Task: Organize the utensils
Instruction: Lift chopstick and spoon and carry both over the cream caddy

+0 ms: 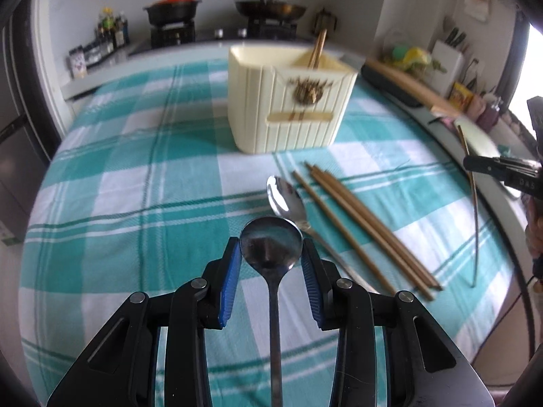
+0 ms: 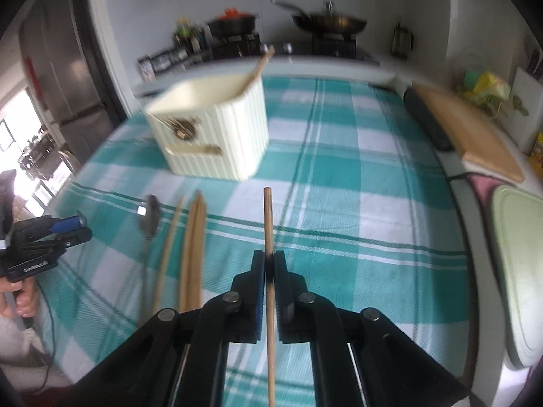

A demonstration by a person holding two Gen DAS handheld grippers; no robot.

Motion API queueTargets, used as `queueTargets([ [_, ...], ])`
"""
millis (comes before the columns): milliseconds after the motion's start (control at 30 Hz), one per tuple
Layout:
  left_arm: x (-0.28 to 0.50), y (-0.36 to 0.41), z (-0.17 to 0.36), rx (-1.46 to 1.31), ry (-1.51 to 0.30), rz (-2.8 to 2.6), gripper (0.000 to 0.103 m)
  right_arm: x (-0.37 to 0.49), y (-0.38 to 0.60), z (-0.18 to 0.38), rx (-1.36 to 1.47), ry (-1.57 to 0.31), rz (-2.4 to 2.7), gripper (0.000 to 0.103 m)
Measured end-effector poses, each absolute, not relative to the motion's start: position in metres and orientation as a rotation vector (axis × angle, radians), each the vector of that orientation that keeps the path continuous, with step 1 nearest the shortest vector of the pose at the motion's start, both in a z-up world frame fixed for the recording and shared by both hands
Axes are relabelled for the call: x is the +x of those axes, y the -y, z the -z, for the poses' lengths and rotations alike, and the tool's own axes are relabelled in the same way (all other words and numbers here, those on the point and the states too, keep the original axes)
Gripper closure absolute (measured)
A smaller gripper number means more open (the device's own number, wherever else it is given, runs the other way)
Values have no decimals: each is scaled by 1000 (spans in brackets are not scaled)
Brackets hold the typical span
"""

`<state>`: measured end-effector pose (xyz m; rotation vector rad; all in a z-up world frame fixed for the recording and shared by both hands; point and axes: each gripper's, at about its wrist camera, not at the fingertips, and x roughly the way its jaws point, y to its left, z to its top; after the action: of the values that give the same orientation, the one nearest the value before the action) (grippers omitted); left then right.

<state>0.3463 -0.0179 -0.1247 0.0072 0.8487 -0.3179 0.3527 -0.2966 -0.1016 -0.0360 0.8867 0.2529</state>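
Tablecloth (image 1: 135, 203) below spoon (image 1: 271, 242) between jaws

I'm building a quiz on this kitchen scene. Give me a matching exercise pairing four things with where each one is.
Things:
1. dark spoon
2. shiny spoon
3. single chopstick
4. cream holder

Places:
A. standing on the checked cloth, chopsticks poking out
B. clamped in the right tool
C. lying on the cloth beside three chopsticks
D. between the pads of the left tool

Pairs: 1-D, 2-C, 3-B, 4-A
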Motion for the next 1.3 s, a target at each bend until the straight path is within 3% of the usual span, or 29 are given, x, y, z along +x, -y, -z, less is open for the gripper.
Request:
queueTargets([
  [600, 299, -1, 50, -35, -681, 382, 67, 278, 283, 17, -31, -620, -288, 98],
  [967, 330, 3, -17, -23, -624, 456, 67, 323, 271, -26, -12, -525, -294, 98],
  [1300, 413, 8, -94, -84, -492, 410, 67, 394, 251, -82, 15, -369, -297, 98],
])
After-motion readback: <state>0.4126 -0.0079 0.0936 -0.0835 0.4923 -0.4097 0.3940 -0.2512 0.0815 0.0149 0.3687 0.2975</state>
